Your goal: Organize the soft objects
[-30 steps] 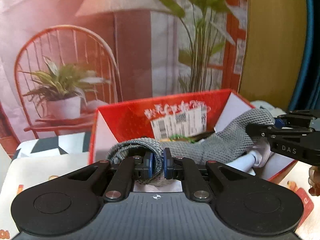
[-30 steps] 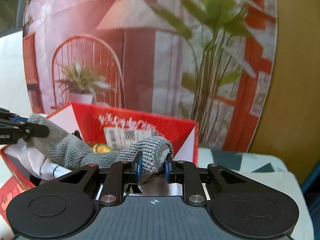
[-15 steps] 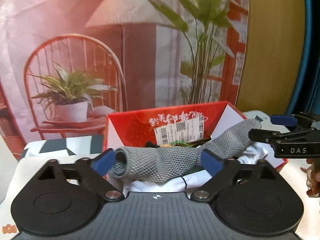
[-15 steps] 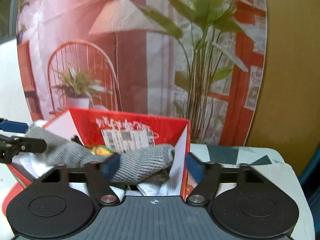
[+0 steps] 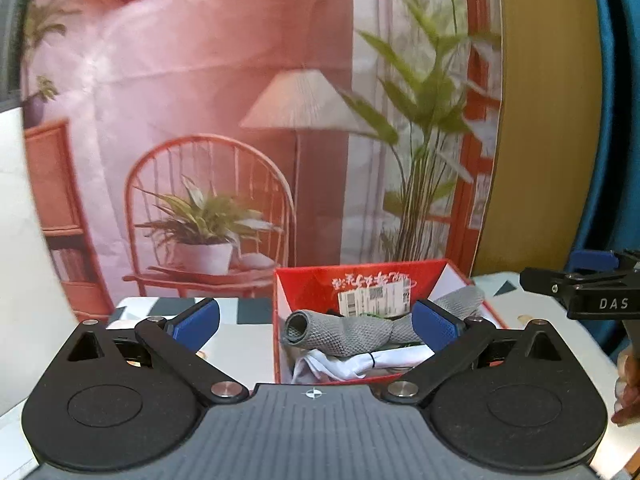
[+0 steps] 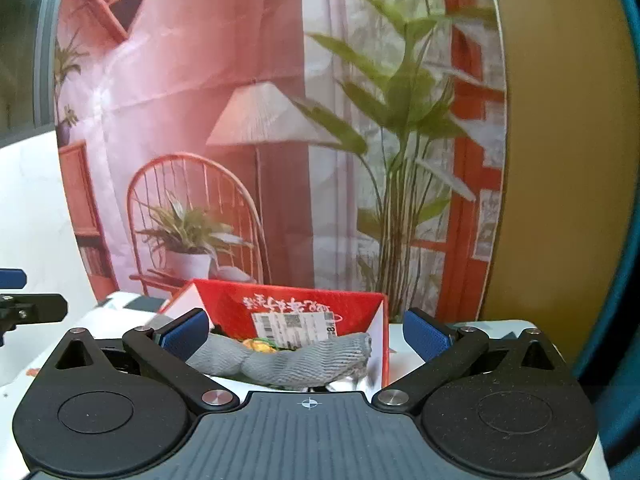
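The red box (image 5: 360, 292) stands on the counter (image 5: 236, 336), in front of a printed backdrop (image 5: 200, 120) with a chair and plants. The grey sleeve (image 5: 344, 330) lies inside the box, across its whole width, on top of a white cloth (image 5: 360, 362). One rolled end of the sleeve rests at the box's left wall and the other end reaches the right wall. In the right wrist view the sleeve (image 6: 288, 360) covers something yellow that I cannot name, just under the paper label on the back wall.

The left tongs (image 5: 316, 322) are still spreading and already stand wide; nothing is between the pads, because the sleeve is farther away, in the box. The right tongs (image 6: 306, 332) are the same: opening, wide, and empty. Both point a little downward at the box from the near side, and neither touches it.

I judge that the sleeve lies stretched like this because each end was carried by one pair of tongs, so it sits flat and does not hang over the rim. The wide tongs let the fabric fall free without catching. This item looks stored; the next soft thing is not in view.
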A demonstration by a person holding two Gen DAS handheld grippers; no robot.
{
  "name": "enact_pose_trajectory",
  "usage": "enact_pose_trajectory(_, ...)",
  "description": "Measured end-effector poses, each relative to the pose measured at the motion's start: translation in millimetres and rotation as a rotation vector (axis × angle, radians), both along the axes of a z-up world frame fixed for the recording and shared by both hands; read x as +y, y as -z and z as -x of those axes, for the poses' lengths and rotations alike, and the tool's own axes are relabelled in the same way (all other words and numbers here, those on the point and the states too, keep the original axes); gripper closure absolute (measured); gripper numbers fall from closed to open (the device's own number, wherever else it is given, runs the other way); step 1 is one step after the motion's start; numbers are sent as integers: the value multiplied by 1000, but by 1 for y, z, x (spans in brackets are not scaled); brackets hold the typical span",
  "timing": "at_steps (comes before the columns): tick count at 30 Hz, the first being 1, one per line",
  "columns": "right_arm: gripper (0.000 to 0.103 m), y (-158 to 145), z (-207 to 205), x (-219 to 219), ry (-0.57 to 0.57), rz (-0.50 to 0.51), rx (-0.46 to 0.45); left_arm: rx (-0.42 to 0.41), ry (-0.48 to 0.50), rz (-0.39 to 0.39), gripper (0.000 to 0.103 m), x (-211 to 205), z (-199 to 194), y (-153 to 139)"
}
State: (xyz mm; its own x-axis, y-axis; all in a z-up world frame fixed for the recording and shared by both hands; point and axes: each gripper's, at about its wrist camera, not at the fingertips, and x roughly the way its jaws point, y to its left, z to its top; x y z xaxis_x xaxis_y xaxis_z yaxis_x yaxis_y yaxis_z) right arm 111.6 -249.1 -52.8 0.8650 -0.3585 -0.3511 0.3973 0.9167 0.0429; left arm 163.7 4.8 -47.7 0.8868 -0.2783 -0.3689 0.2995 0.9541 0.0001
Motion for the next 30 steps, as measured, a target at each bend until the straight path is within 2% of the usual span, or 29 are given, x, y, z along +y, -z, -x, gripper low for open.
enact_pose_trajectory(5,0,-29,28,31,32,19,22,-54,-46,9,0,14,50,-27)
enact_pose_trajectory(11,0,-64,70,63,9,6,-24,-100,-96,-28,0,23,102,-54)
enact_pose_trajectory(17,0,-89,107,91,15,37,-66,-132,-104,6,0,31,146,-73)
enact_pose_trajectory(22,0,-98,130,108,15,44,-72,-158,-140,2,0,32,167,-78)
enact_pose_trajectory(30,0,-101,147,119,25,53,-67,-162,-138,5,0,30,176,-81)
